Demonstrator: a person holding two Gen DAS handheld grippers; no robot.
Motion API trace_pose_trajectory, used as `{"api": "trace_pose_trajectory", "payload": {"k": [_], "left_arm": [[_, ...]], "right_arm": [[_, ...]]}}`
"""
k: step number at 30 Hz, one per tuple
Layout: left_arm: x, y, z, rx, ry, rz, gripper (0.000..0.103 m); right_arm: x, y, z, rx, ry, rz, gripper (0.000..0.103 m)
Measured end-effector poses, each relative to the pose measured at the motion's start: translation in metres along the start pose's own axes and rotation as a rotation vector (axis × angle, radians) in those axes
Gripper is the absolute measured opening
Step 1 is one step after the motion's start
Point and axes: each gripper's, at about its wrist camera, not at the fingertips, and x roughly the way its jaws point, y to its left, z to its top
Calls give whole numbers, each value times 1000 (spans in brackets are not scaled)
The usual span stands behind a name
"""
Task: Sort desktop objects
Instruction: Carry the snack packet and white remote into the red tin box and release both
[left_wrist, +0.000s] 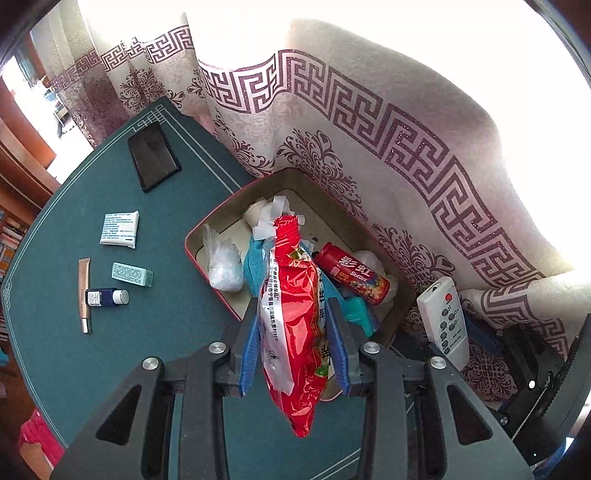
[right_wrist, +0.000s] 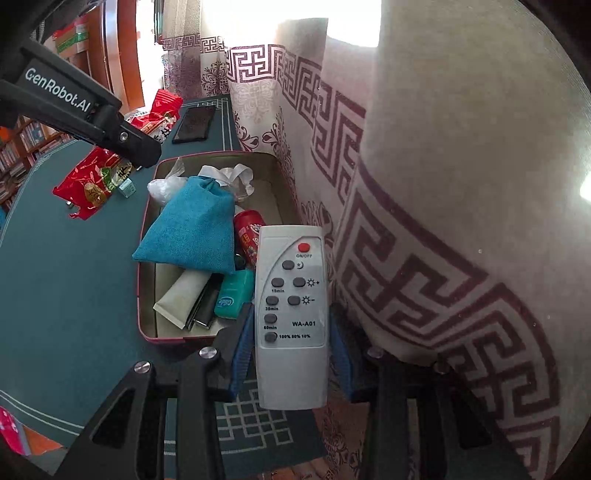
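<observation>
My left gripper (left_wrist: 295, 325) is shut on a red snack bag (left_wrist: 295, 314), which hangs above the near edge of a red-rimmed box (left_wrist: 207, 225). The box holds a blue cloth pouch (right_wrist: 192, 225), a red Skittles can (left_wrist: 354, 273), a clear plastic bag (left_wrist: 223, 266), a teal case (right_wrist: 232, 297) and crumpled white paper. My right gripper (right_wrist: 291, 325) is shut on a white remote control (right_wrist: 291, 314), held upright at the box's near right corner, beside the curtain. The same remote (left_wrist: 445, 321) shows at the right of the left wrist view.
On the green table mat (left_wrist: 74, 350) lie a black phone (left_wrist: 153, 155), a white packet (left_wrist: 120, 229), a beige tube (left_wrist: 84, 291), a teal small box (left_wrist: 133, 274) and a dark blue bottle (left_wrist: 105, 297). A patterned curtain (left_wrist: 369, 110) hangs right behind the box.
</observation>
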Motion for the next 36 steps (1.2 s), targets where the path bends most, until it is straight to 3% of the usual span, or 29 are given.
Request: {"api": "trace_pose_trajectory", "payload": {"k": [12,15,36], "left_arm": [[31,-15,6,-16,89,-14,37],[35,-10,8,-53,114,-19,55],[5,58,-5,-277,37,10,57]], "right_arm": [[-8,8,-4,-131,-24,-9,43],[-7,8,-3,-139,-23,-5,43],[-18,13,7,-134,8,4,47]]}}
